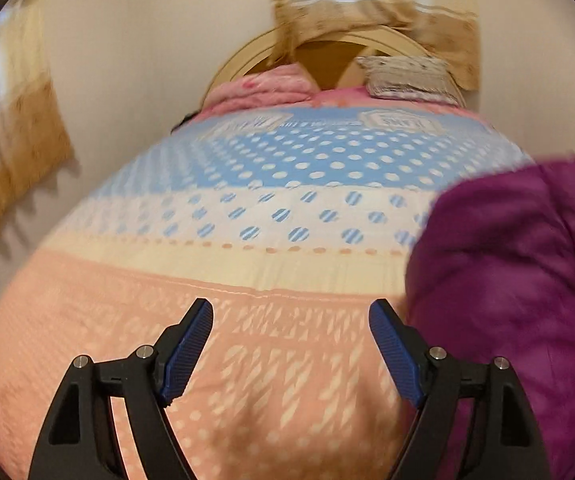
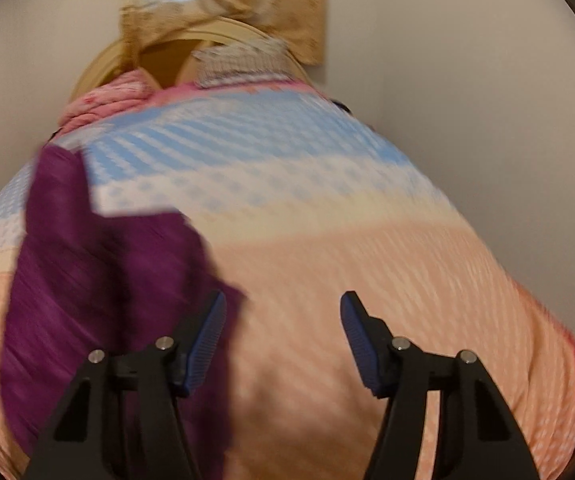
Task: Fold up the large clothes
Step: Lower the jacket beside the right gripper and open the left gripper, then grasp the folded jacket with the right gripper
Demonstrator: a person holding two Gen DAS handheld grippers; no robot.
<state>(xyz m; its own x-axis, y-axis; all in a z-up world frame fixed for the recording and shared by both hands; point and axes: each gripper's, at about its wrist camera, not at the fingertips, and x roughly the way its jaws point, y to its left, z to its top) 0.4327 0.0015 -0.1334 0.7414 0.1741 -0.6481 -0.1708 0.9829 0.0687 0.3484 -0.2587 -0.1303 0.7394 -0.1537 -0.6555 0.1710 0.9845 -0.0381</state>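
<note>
Hovering over the bed [image 1: 247, 360] with left hand-held gripper [image 1: 291, 312] spread and empty, right hand-held gripper [image 2: 283, 304] likewise spread, pinching nothing. Purple garment [image 2: 99, 272] bunched near the bed's foot edge. Risk: snagging one layer only, undoing folds. No containers visible.

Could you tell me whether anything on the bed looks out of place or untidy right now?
Yes: the purple garment lies bunched and uneven on the bedspread, not flat or squared. Neither the left gripper nor the right gripper holds it. Motion blur hides finer detail.
</note>
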